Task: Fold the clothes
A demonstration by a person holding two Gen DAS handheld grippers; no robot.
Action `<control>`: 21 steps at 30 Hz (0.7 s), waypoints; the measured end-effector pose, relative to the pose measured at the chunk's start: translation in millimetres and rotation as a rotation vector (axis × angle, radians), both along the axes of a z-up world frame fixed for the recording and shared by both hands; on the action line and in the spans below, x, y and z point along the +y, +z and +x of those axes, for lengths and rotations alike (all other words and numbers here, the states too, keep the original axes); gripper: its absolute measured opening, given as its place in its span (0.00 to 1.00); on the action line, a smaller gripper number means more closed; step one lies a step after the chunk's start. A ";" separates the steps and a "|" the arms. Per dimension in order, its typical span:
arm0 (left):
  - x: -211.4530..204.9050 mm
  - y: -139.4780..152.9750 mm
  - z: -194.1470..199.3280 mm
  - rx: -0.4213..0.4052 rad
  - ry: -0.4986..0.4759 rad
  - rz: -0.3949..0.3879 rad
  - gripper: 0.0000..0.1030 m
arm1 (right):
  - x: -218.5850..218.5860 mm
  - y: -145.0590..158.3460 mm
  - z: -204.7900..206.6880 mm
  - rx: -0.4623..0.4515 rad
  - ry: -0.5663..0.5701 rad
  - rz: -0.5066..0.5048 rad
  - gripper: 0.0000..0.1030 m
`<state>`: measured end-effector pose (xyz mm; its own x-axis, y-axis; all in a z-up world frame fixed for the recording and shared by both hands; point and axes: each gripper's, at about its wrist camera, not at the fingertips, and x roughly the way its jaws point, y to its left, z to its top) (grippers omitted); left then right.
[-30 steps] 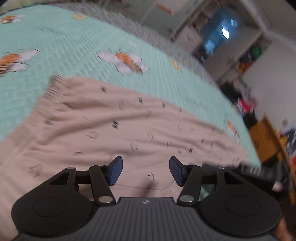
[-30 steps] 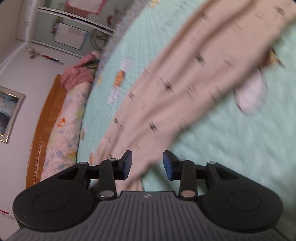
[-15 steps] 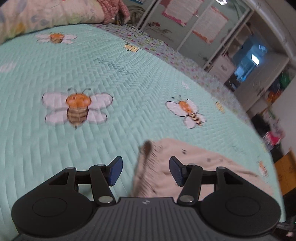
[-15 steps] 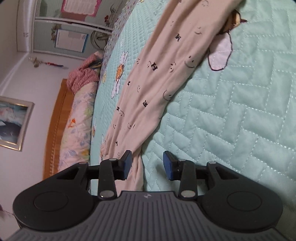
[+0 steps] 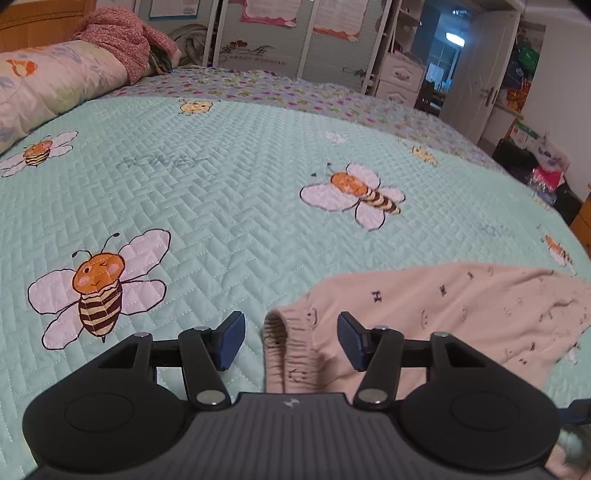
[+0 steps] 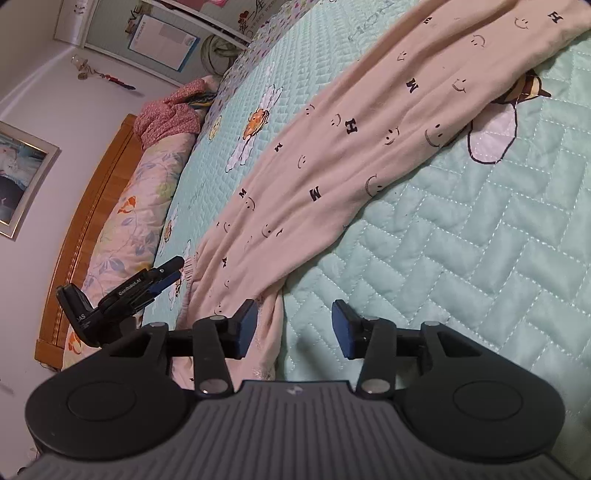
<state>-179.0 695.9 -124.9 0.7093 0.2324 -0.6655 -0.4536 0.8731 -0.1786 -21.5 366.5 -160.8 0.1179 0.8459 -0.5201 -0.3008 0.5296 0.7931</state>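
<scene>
Jaws of both grippers are spread wide, nothing held; soft, light pink garment is best pinched at ribbed hem, lower centre.

Soft, even indoor light fills both views, leaving only faint shadows in the quilt stitching and under the folds of the pale garment. In the left wrist view a ceiling lamp glows bright through the bluish doorway, slightly blown out. Both pictures are sharp at centre; fisheye distortion bends the bed edge and the headboard into curves, and the corners darken. The garment's near edge at lower right looks smeared and out of focus
</scene>
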 end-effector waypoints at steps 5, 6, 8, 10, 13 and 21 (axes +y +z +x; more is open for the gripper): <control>3.9 -4.9 2.0 0.001 -0.019 -0.068 0.47 | 2.6 -0.5 1.5 0.003 -0.002 -0.006 0.46; 5.6 -6.4 2.9 0.000 -0.020 -0.085 0.43 | 3.3 -0.2 1.6 0.003 -0.002 -0.005 0.46; 8.5 -8.4 7.2 0.006 -0.023 -0.101 0.38 | 4.5 0.4 1.7 0.003 -0.004 -0.003 0.46; 11.5 -9.2 12.9 0.011 -0.043 -0.128 0.29 | 5.8 0.9 1.8 0.003 -0.005 0.000 0.46; 16.3 -8.8 21.4 0.023 -0.069 -0.153 0.18 | 7.4 1.4 2.0 0.004 -0.008 0.002 0.46; 28.1 -14.9 33.0 0.107 -0.072 -0.221 0.12 | 5.6 1.2 3.6 0.004 -0.006 0.009 0.46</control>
